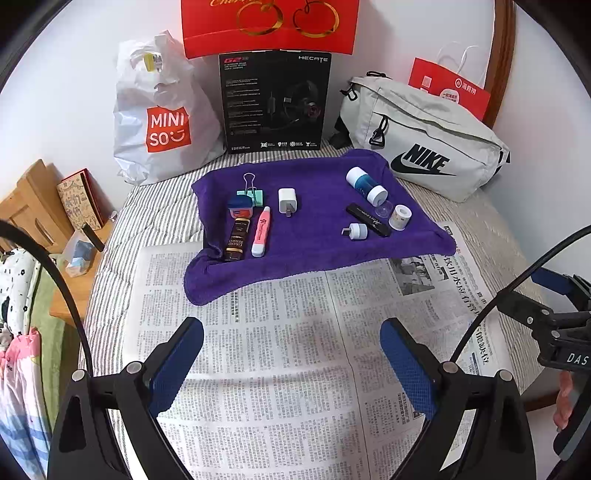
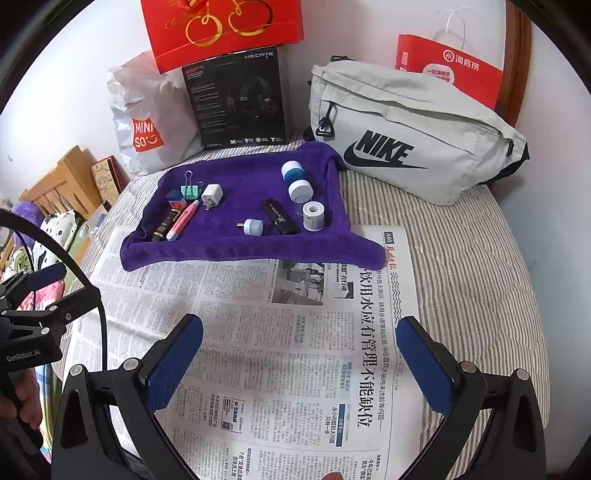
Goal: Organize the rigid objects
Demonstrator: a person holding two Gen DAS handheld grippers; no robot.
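Observation:
A purple towel (image 1: 314, 236) (image 2: 240, 242) lies on the bed with small items on it. On its left are a green binder clip (image 1: 251, 192), a blue-capped jar (image 1: 239, 207), a brown tube (image 1: 236, 240), a pink pen (image 1: 260, 232) and a white charger (image 1: 287, 199). On its right are a blue-white bottle (image 1: 365, 185), a black stick (image 1: 368, 219), a tape roll (image 1: 400, 217) and a small white plug (image 1: 355, 232). My left gripper (image 1: 291, 354) is open over the newspaper, short of the towel. My right gripper (image 2: 299, 350) is open too, also over the newspaper.
A newspaper (image 1: 288, 369) covers the striped bed in front. Behind the towel stand a Miniso bag (image 1: 159, 118), a black headset box (image 1: 275, 99), a grey Nike bag (image 1: 424, 144) and red paper bags (image 1: 269, 26). A wooden side table (image 1: 55, 229) stands at the left.

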